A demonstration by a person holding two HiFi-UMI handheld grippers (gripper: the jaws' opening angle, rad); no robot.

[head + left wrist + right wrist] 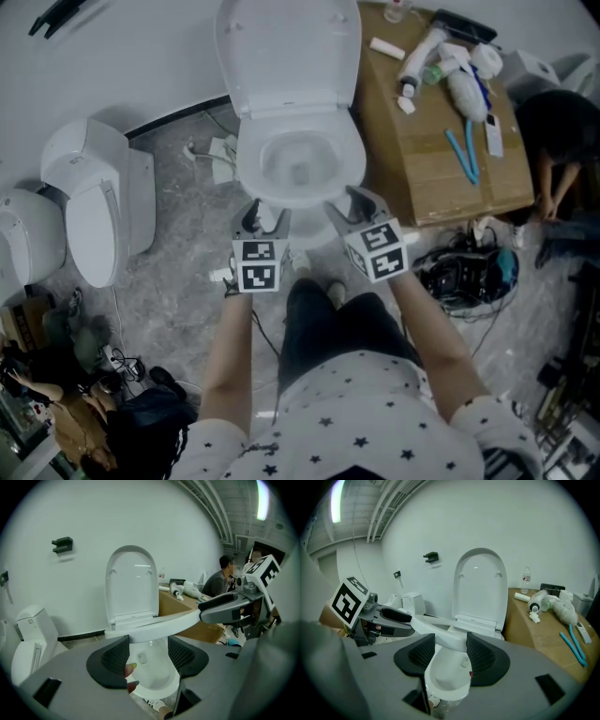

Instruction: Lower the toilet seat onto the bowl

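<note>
Toilet seat held part-way down over the bowl by both tools

The toilet seat (154,625) hangs close to level just above the bowl (154,677), its long axis running from the hinge under the upright lid (131,581) out towards the person, with the free front end pointing at them. The left tool (148,641) and right tool (451,641) are each clenched on the front rim, one to either side, probably so that the seat comes down evenly and under control, not dropping. A gap seems to remain between seat and bowl, though the wide-angle views make that hard to judge. A table (441,178) stands just beside the toilet on the person's right.
</note>
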